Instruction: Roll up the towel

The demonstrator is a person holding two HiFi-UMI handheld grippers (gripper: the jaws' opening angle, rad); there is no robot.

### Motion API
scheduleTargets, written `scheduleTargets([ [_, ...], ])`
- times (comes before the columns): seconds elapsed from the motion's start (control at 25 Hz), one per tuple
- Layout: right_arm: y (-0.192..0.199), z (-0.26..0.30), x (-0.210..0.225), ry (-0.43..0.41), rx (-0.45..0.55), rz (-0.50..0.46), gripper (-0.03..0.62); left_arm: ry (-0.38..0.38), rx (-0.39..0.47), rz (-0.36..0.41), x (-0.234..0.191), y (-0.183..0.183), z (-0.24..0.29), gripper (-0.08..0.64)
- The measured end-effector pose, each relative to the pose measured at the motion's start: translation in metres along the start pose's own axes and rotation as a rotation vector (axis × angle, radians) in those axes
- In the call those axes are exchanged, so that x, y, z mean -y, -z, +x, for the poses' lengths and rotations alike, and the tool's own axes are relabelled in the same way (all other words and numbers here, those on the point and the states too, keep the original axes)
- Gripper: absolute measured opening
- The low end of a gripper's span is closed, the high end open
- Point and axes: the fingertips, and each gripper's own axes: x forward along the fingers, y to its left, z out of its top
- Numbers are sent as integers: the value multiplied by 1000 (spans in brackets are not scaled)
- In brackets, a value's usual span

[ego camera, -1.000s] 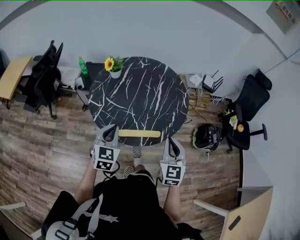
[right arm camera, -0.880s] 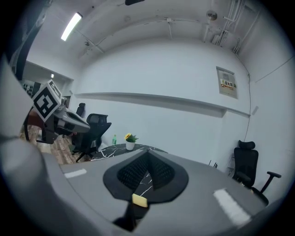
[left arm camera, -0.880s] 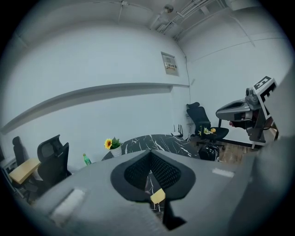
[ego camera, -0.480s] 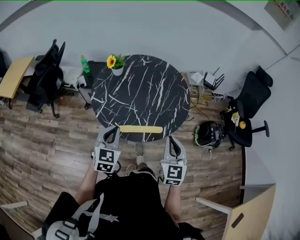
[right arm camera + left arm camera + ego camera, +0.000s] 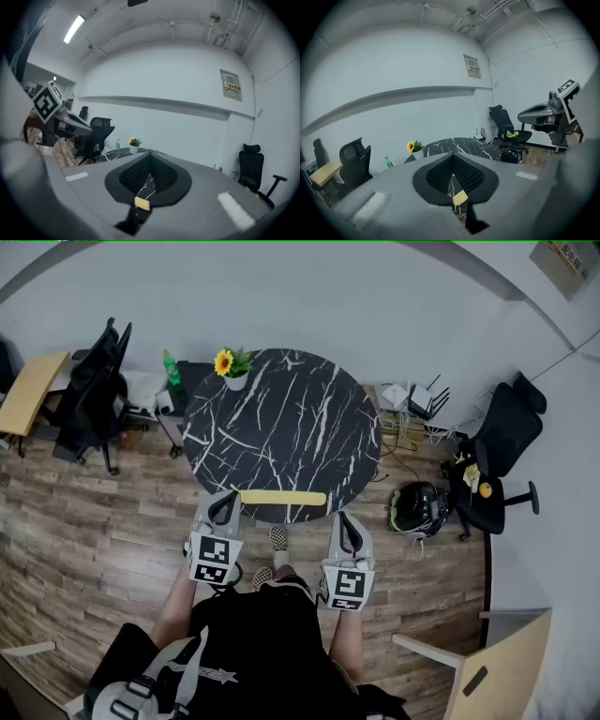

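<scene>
The round black marble table (image 5: 281,418) sits slightly higher and further right in the head view than a second ago; otherwise nothing has changed. The left gripper (image 5: 226,499) and the right gripper (image 5: 341,519) are held at the table's near edge as before, both with jaws fully together and nothing between them. The yellow towel (image 5: 282,498) lies rolled along that near edge, its left end just beside the left gripper's tip, its right end near the right gripper. A potted sunflower (image 5: 229,367) stands at the far rim.

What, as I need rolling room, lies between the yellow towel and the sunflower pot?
Nothing: bare marble tabletop separates towel and sunflower pot, per head view.
</scene>
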Motion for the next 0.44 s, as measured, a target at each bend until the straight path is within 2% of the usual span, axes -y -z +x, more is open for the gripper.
scheduleTargets([
  [0.44, -1, -2, -4, -3, -2, -14, 6, 6, 6, -2, 4, 0, -3, 9],
])
